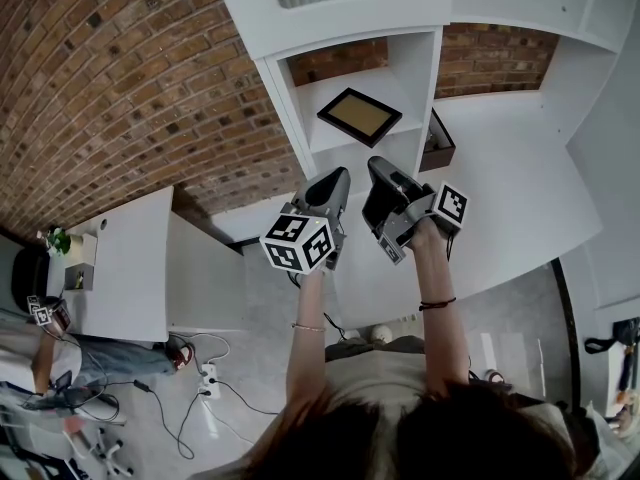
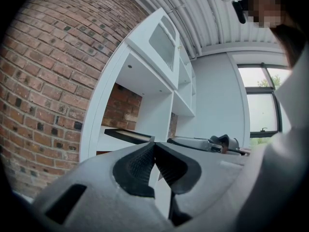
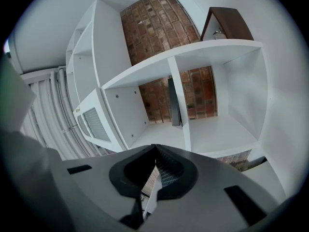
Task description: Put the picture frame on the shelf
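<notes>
Placement step judged complete; the moment falls at the close of the task. The picture frame (image 1: pixel 360 115) sits inside an open compartment of the white shelf unit (image 1: pixel 322 90), apparently lying flat on the board with its pale face up, and no gripper touches it. From the two grippers it lies at 12 o'clock, a clear gap away. The left gripper (image 1: pixel 338 176) is clenched on nothing: its own view shows the ribbed pads meeting at the tip with only the shelf beyond. The right gripper (image 1: pixel 378 166) is likewise closed tight and empty, pads together, and the frame shows edge-on in the compartment ahead of it. A dark brown object (image 1: pixel 438 144) stands in the neighbouring compartment, at 1 o'clock from the right gripper, apart from the frame. No corrective handling appears necessary. The next move calls only for drawing both grippers back toward 6 o'clock, clear of the shelf's front edge, without knocking the divider.
</notes>
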`<action>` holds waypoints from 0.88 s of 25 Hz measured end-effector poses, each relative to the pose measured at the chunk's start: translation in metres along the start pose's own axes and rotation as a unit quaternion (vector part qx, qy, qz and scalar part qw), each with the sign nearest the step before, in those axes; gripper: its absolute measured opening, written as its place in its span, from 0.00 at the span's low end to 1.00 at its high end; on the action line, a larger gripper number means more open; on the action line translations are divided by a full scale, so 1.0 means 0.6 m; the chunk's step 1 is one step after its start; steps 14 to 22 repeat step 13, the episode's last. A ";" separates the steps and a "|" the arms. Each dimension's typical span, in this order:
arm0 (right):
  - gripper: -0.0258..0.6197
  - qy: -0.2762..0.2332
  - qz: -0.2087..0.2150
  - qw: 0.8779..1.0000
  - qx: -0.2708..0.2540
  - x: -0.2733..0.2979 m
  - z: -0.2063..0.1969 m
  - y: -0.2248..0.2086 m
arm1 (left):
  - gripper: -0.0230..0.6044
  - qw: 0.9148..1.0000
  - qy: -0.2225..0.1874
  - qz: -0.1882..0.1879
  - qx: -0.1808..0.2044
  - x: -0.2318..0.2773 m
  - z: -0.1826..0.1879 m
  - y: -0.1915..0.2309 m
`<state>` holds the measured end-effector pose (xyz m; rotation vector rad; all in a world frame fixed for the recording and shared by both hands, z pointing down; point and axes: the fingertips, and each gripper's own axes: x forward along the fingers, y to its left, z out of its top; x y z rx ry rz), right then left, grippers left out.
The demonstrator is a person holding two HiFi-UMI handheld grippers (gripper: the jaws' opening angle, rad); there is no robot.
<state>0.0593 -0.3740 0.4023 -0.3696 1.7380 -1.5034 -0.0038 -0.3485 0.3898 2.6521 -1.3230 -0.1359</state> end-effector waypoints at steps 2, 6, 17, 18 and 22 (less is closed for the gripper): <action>0.05 0.002 0.001 1.000 -0.001 0.000 -0.001 0.002 | 0.05 1.000 0.000 0.000 0.000 0.000 -0.001 -0.001; 0.05 0.004 0.005 1.000 -0.001 0.002 -0.002 0.007 | 0.05 1.000 0.001 0.000 0.000 -0.001 0.000 -0.002; 0.05 0.005 0.005 1.000 0.001 0.000 -0.002 0.006 | 0.05 1.000 0.004 -0.002 0.001 0.003 -0.004 -0.005; 0.05 0.005 0.005 1.000 0.001 0.000 -0.002 0.006 | 0.05 1.000 0.004 -0.002 0.001 0.003 -0.004 -0.005; 0.05 0.005 0.005 1.000 0.001 0.000 -0.002 0.006 | 0.05 1.000 0.004 -0.002 0.001 0.003 -0.004 -0.005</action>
